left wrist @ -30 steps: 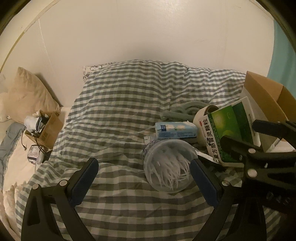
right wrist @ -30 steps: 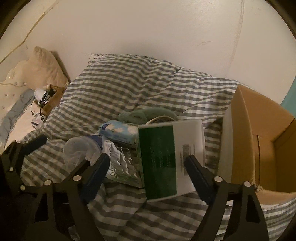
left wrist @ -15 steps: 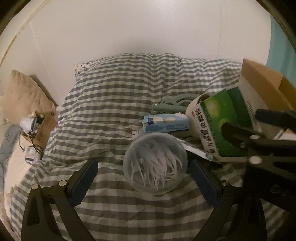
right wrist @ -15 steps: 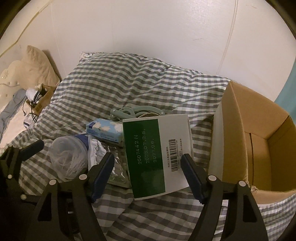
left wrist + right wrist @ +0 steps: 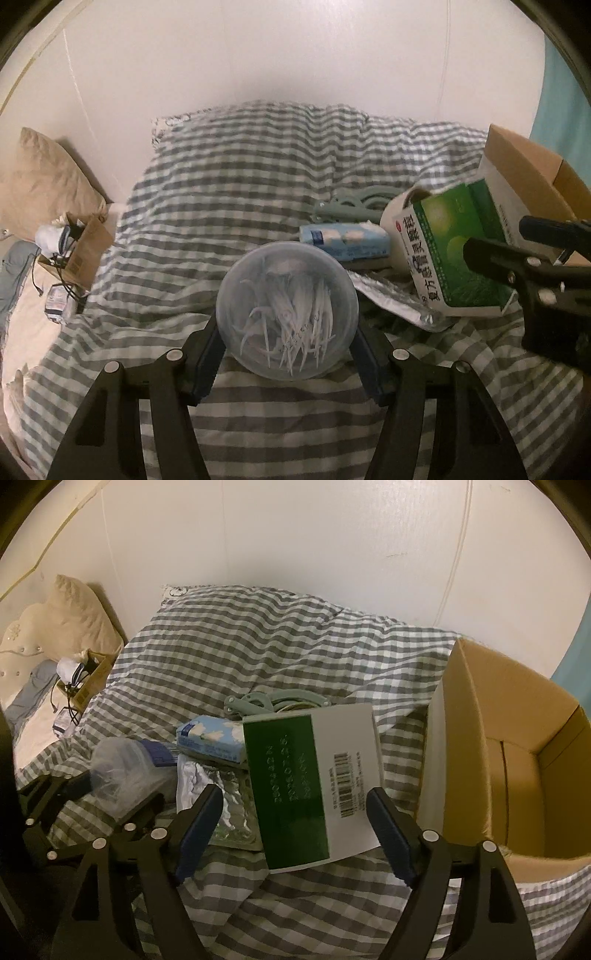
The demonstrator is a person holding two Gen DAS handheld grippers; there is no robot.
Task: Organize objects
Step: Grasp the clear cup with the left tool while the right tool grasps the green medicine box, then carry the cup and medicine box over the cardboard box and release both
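My left gripper (image 5: 287, 350) is shut on a clear round plastic tub of white floss picks (image 5: 287, 314), which also shows in the right wrist view (image 5: 122, 771). My right gripper (image 5: 295, 819) stands around a green and white medicine box (image 5: 314, 782), its pads at the box's sides; the box looks held up off the bed. In the left wrist view the box (image 5: 454, 254) is to the right of the tub. An open cardboard box (image 5: 517, 768) stands on the bed right of it.
On the grey checked duvet (image 5: 258, 653) lie a blue tissue pack (image 5: 210, 742), a silver foil pouch (image 5: 221, 801) and grey-green hangers (image 5: 273, 701). A small carton of clutter (image 5: 79, 251) and a beige pillow (image 5: 44, 184) are at the left. A white wall is behind.
My left gripper closed in from wide open onto the floss pick tub. My right gripper with the medicine box rose and shifted slightly toward the cardboard box.
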